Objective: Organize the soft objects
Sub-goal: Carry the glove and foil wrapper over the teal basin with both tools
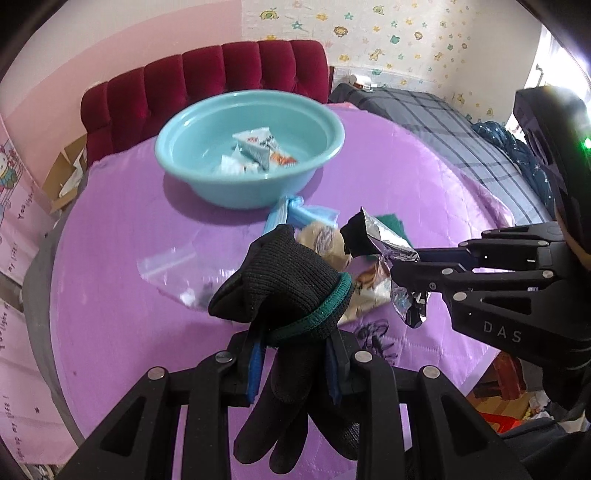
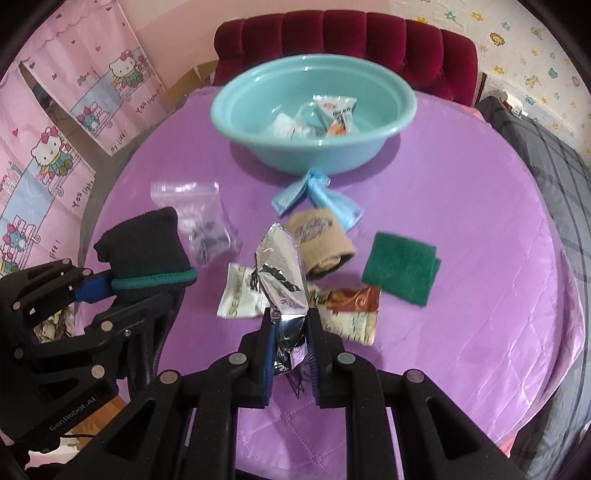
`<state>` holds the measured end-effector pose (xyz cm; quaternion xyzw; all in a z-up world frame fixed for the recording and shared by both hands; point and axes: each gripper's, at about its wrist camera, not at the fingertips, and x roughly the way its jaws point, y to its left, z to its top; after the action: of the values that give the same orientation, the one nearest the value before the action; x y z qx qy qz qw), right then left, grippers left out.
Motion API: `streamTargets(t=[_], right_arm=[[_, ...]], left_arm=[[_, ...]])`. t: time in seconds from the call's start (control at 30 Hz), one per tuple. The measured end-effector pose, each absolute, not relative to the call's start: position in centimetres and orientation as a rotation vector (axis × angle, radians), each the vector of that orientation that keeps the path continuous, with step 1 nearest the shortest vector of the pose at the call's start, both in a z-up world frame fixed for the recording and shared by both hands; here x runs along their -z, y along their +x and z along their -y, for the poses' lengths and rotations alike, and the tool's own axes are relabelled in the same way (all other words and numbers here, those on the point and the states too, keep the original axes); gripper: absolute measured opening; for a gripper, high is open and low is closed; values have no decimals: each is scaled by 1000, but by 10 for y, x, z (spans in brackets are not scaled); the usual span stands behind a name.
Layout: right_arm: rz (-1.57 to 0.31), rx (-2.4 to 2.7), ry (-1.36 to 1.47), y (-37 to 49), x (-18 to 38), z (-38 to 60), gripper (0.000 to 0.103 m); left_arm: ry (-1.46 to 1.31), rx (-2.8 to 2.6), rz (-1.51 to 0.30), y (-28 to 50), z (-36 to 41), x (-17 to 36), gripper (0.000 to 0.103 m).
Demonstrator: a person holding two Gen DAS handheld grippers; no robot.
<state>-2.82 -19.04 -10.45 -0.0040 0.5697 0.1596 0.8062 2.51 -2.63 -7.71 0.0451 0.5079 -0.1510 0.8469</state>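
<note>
Left gripper [image 1: 295, 363]: clamped on black knit glove [image 1: 284, 280]. Right gripper [image 2: 290, 354]: clamped on silver foil wrapper [image 2: 280, 273]. Between these and teal basin [image 2: 384, 136]: blue bag [image 2: 314, 195], tan wristband [image 2: 321, 240], green cloth [image 2: 400, 273].

A home, most likely a child's bedroom; beyond the left claw [image 1: 291, 365], past the round desk [image 1: 129, 295] with its quilted purple cover, stands a tufted red velvet headboard [image 1: 221, 77]; to that claw's far right lies a bed [image 1: 461, 125] under grey plaid bedding; the wall above carries wallpaper [image 1: 406, 33] of small cartoon animals and stars; left of the right claw [image 2: 290, 354] hang pink cartoon-cat curtains [image 2: 55, 129].
</note>
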Motion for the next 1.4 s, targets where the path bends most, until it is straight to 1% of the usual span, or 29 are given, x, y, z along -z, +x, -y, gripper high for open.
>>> streamTargets(t=[0.37, 0.67, 1.1, 1.4], right_arm=[[-1151, -343, 4, 12, 73, 201, 15], [-1114, -338, 5, 53, 61, 203, 16], [-1095, -330, 4, 120, 64, 206, 16], [-1115, -317, 6, 174, 85, 207, 16]], left_arm=[[129, 330, -1021, 63, 30, 54, 30], [117, 327, -1006, 104, 27, 46, 30], [136, 301, -1000, 169, 21, 54, 30], [127, 279, -1022, 219, 14, 75, 30]])
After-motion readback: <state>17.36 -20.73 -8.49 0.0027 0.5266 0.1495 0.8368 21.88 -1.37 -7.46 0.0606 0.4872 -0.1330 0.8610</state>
